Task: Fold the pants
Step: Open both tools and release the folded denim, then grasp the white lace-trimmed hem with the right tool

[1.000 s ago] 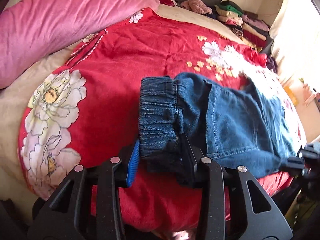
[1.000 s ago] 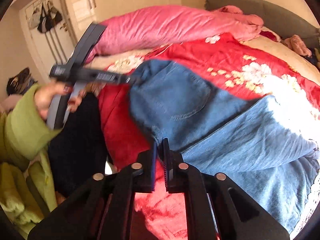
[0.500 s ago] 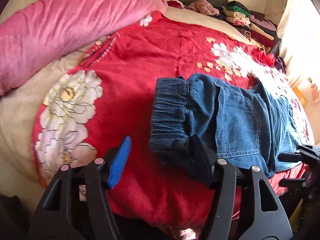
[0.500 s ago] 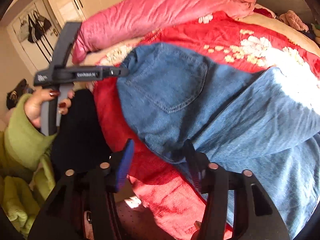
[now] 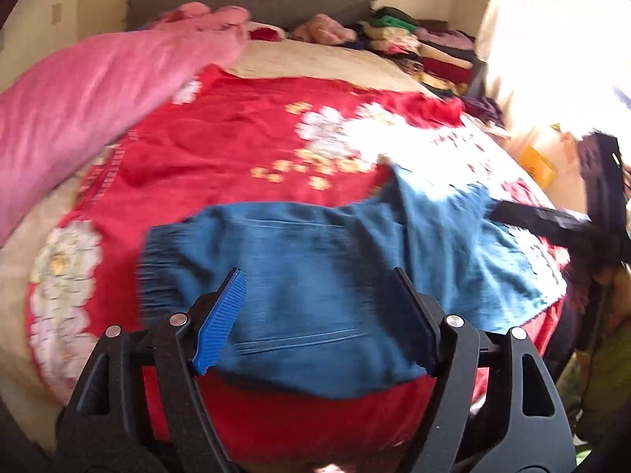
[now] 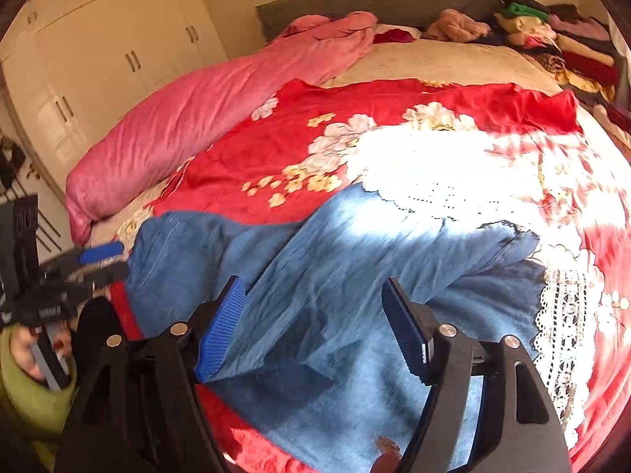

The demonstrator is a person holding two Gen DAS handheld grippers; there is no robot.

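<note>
While the blue denim pants [image 5: 315, 276] are lying flat along the near edge of the red floral quilt [image 5: 244, 146], we are opening the left gripper [image 5: 315, 319] and right gripper [image 6: 311, 327], nothing between their jaws, seemingly releasing the fabric to regrip for folding.

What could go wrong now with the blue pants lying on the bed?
1. The pants lie close to the near edge of the red blanket, so a careless tug might slide them off the bed.
2. The pant legs look rumpled and overlapped, so folding now might trap creases.
3. Both the left gripper and right gripper are opening with nothing pinched, so the next grab might catch the blanket too.
</note>
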